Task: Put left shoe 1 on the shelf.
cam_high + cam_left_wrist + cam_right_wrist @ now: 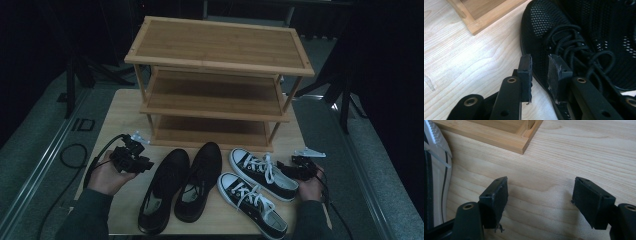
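Note:
Two black mesh shoes point(167, 185) point(202, 175) lie side by side on the wooden table point(120, 125), toes toward a three-tier wooden shoe rack point(217, 45). To their right lies a pair of black-and-white sneakers point(262, 172) point(252, 202). My left gripper point(147, 165) hovers just left of the left black shoe. In the left gripper view its jaws point(540, 58) stand open with a narrow gap, over the edge of that shoe point(549, 22) by the laces, with nothing pressed between them. My right gripper point(282, 166) sits right of the sneakers, open wide point(540, 181) over bare table.
The rack's shelves carry nothing. Its bottom frame corner point(481, 15) lies close ahead of the left gripper, and another corner point(506, 140) ahead of the right one. A sneaker's white sole point(436, 140) borders the right gripper view's left edge. Dark floor and stands surround the table.

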The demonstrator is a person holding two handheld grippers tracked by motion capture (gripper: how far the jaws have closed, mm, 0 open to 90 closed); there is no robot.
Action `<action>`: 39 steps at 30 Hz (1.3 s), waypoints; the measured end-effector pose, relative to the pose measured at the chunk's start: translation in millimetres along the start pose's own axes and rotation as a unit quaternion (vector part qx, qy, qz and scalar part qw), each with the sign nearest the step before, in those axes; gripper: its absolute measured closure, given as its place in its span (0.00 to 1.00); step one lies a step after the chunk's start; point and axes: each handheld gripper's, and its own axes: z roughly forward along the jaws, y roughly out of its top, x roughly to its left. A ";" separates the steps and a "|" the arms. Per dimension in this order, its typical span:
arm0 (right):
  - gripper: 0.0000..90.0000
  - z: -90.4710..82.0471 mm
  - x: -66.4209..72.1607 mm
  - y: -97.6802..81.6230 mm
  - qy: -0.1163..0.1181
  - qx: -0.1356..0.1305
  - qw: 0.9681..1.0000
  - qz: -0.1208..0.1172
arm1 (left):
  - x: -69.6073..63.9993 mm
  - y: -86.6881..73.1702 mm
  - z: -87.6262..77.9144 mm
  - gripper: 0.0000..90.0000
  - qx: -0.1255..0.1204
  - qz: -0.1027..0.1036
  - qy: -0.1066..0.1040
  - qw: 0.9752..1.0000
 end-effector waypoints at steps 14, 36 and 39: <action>0.32 0.0 -0.1 0.0 0.000 0.000 1.000 0.000 | -17.9 -2.5 -9.2 0.79 0.005 0.019 -0.003 1.000; 0.32 0.0 0.0 0.0 0.000 0.000 1.000 0.000 | -36.2 -13.2 -18.3 0.75 0.004 0.013 -0.018 1.000; 0.32 0.0 -0.1 0.0 0.000 0.000 1.000 0.000 | -39.2 -13.4 -16.3 0.75 0.010 0.016 -0.019 1.000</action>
